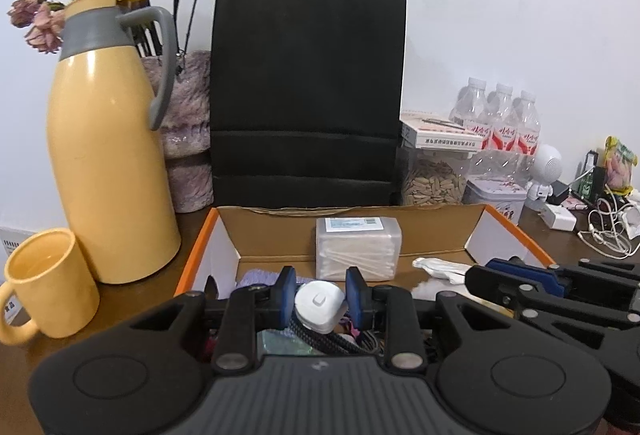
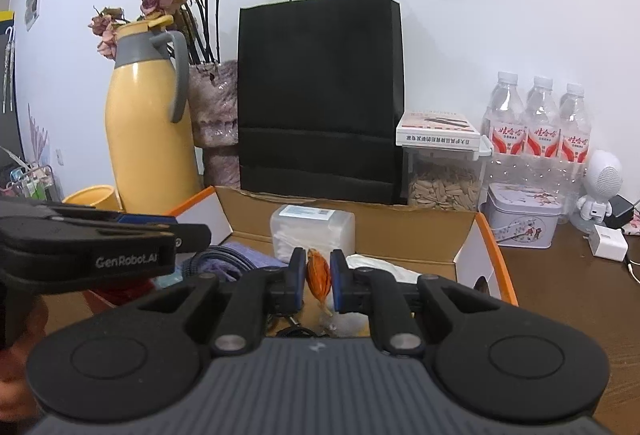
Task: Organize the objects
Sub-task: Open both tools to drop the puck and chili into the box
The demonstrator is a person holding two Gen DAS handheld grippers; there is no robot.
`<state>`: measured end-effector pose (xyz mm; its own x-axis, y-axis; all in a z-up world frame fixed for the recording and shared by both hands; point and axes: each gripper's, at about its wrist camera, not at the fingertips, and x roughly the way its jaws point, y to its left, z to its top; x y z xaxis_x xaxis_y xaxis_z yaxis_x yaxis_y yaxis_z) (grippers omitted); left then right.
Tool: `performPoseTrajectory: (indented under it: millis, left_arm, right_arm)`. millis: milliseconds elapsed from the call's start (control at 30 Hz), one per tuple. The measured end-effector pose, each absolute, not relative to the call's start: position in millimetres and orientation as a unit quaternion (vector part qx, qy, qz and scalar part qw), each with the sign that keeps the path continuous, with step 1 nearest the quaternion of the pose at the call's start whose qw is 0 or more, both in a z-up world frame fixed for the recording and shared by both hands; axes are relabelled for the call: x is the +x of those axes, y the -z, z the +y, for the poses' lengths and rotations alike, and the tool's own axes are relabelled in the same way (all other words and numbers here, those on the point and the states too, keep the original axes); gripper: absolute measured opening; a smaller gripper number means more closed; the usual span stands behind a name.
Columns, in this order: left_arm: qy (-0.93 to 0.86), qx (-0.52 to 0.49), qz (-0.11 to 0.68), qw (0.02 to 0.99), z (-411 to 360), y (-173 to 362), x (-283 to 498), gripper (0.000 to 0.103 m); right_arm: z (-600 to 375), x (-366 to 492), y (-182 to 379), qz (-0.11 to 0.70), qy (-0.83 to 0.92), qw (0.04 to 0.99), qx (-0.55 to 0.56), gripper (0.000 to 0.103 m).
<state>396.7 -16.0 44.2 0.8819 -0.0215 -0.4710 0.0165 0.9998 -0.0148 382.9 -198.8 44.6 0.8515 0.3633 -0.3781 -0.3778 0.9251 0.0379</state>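
The small white rounded plastic charger plug with its black braided cable is sitting pinched in the left tongs, above the open orange-edged cardboard box. The right tongs are clamping a small orange crinkly-wrapped sweet, nearly closed. Both loads are probably best lowered into bare spots, clear of the clear plastic cotton-swab box.

black bag blocks behind, box open
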Motion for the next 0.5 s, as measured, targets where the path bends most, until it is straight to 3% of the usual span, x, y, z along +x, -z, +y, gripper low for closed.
performPoseTrajectory:
  millis: [500]
  left_arm:
    - [0.007,0.009,0.247,0.969,-15,-36,411,0.025]
  right_arm:
    - [-199,397,-37,0.201,-0.188,0.961,-0.029,0.013]
